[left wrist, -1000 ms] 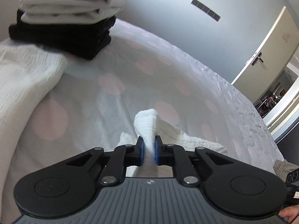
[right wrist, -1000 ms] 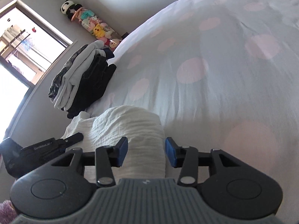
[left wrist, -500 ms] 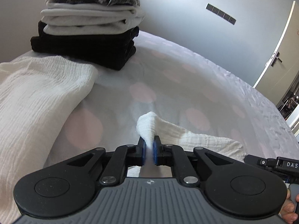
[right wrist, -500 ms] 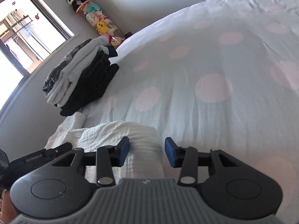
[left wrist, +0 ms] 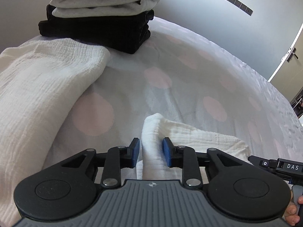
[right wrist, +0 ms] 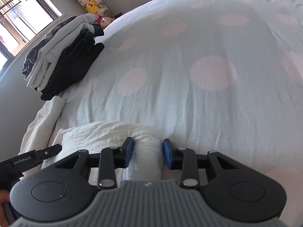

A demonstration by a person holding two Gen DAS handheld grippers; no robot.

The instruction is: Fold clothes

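A white crinkled cloth lies on the spotted bed; its wide part (left wrist: pixel 47 94) spreads at the left of the left wrist view. One raised fold of it (left wrist: pixel 151 130) stands between the blue pads of my left gripper (left wrist: pixel 151 151), whose jaws are opening, with a gap showing at the left pad. In the right wrist view my right gripper (right wrist: pixel 146 150) is shut on a thick rolled edge of the same white cloth (right wrist: pixel 145 145), and more of the cloth (right wrist: pixel 90 134) trails off to the left.
A stack of folded black, white and patterned clothes (left wrist: pixel 98 19) (right wrist: pixel 62 56) sits at the bed's far edge, touching the cloth. The bedspread (right wrist: pixel 189 37) stretches away to the right. Plush toys (right wrist: pixel 90 1) and a window (right wrist: pixel 19 9) lie beyond. A hand shows at the corner (left wrist: pixel 295 213).
My left jaws, pinched tight on the cloth fold before, have parted. My right gripper has narrowed slightly on the rolled edge and slid across the bed with it.
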